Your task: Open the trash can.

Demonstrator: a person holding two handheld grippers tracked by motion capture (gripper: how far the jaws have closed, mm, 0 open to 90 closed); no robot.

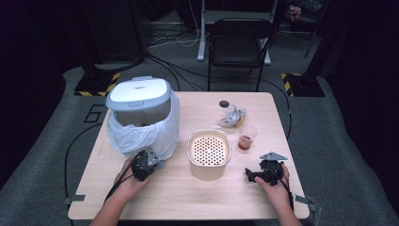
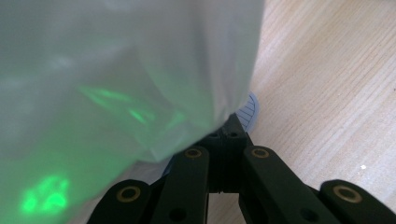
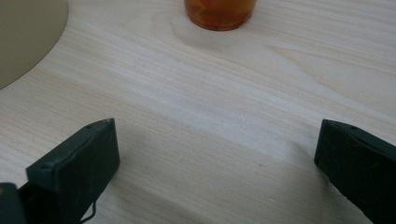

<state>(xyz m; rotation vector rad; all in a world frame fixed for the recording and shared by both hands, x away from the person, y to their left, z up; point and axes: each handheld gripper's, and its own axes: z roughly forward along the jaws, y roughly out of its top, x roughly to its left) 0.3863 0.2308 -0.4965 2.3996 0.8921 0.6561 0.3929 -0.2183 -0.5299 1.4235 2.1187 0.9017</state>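
Observation:
A white lidded bin (image 1: 139, 94) lined with a white plastic bag (image 1: 141, 134) stands at the table's left. My left gripper (image 1: 151, 159) is shut at the bin's foot. In the left gripper view its gripper tip (image 2: 232, 129) presses into the lower hem of the bag (image 2: 121, 79); whether a fold is pinched is hidden. My right gripper (image 1: 254, 173) rests open near the front right, and in its own view the gripper gap (image 3: 215, 154) spans bare wood. A clear cup (image 1: 247, 137) with reddish liquid stands beyond it; its base is the cup (image 3: 219, 13).
A beige tub with a perforated insert (image 1: 209, 149) sits mid-table, and its wall is the beige tub (image 3: 23, 37) at the right gripper view's left edge. A crumpled wrapper (image 1: 232, 117) and a dark cap (image 1: 224, 103) lie at the back. A black chair (image 1: 237, 44) stands behind the table.

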